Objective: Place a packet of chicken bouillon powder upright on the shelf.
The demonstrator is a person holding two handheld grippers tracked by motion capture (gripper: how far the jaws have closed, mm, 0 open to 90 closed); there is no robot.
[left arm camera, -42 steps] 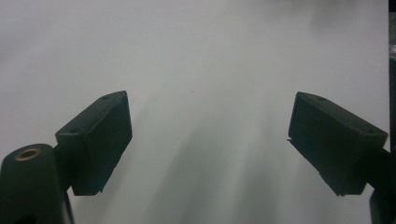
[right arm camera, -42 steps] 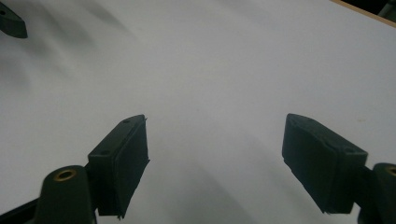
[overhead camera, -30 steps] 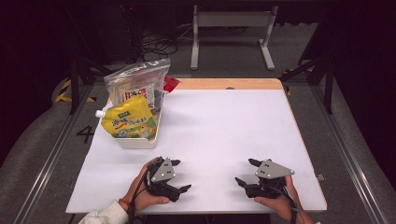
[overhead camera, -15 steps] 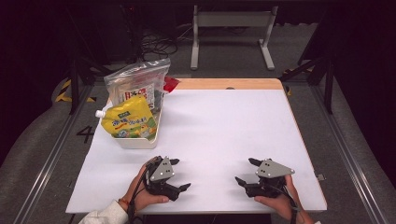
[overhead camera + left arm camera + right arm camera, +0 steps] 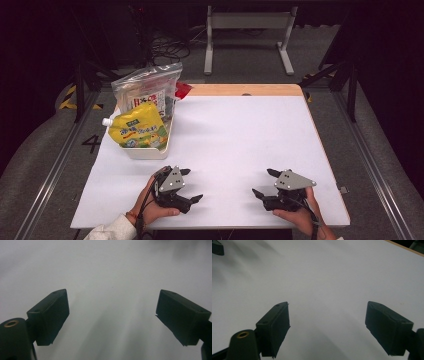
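Both grippers, left gripper (image 5: pixel 192 185) and right gripper (image 5: pixel 264 183), rest at the near edge of the bench (image 5: pixel 240 135) with jaws wide open, empty, seemingly ready to reach the yellow pouch (image 5: pixel 137 131) propped in the white tub (image 5: pixel 145 151) far left.

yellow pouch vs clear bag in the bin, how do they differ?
The yellow spouted pouch is opaque and printed; the clear plastic bag is see-through, showing packets inside. The pouch leans at the front of the white bin, its cap pointing left; the bag stands taller behind it. Both sit in that bin, untouched.
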